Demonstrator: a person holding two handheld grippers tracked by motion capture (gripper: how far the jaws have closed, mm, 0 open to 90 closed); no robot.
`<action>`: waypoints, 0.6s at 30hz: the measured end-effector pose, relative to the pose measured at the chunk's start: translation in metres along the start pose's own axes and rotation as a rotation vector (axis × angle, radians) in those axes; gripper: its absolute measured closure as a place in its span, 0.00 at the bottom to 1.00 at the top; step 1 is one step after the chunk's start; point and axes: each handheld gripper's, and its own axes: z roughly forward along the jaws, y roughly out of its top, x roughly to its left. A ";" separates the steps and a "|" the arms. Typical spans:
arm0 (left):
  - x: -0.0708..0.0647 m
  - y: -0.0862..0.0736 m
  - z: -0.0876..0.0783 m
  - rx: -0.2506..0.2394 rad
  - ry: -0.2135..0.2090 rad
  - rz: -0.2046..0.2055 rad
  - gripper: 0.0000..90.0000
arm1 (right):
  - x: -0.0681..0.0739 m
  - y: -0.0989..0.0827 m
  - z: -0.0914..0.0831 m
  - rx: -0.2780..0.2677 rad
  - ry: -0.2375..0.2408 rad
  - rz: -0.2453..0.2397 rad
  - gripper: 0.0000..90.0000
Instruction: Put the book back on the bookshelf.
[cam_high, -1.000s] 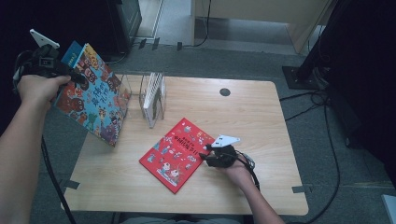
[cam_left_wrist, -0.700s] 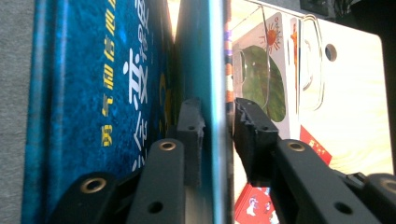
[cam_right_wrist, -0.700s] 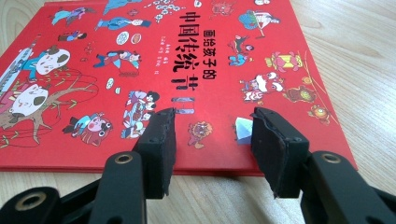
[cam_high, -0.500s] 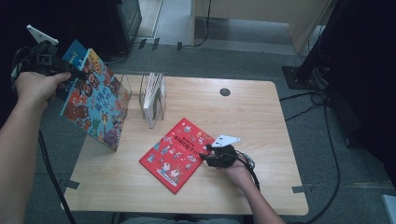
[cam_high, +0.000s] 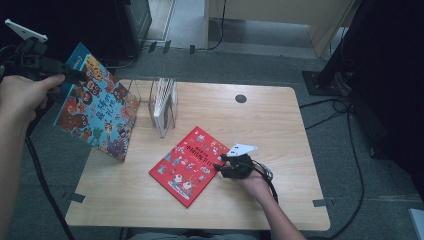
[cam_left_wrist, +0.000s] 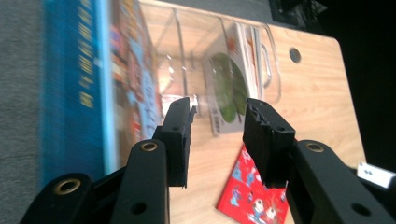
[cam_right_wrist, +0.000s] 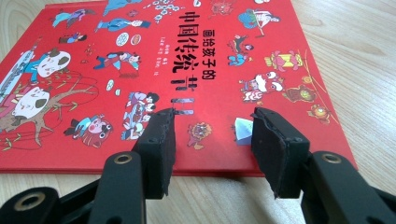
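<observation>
The blue picture book (cam_high: 97, 109) stands tilted at the table's (cam_high: 280, 125) left edge, just left of the clear book rack (cam_high: 162, 102), its long edge running near-to-far. The left tool (cam_high: 75, 76) is at the book's upper far corner; its jaws have just been opening and in the left gripper view stand spread with nothing between them, the book (cam_left_wrist: 74, 88) lying outside the left jaw. The right tool (cam_high: 220, 162) hovers spread at the near right edge of the flat red book (cam_right_wrist: 154, 70).
</observation>
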 end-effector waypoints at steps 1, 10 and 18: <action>-0.002 -0.003 0.001 0.002 -0.006 0.001 0.69 | -0.001 0.000 0.000 0.000 -0.002 0.003 0.55; -0.014 -0.029 0.020 0.023 -0.048 0.044 0.67 | -0.006 0.006 0.001 0.017 0.001 0.018 0.55; -0.020 -0.052 0.041 0.051 -0.068 0.073 0.65 | -0.008 0.010 0.003 0.024 0.008 0.024 0.54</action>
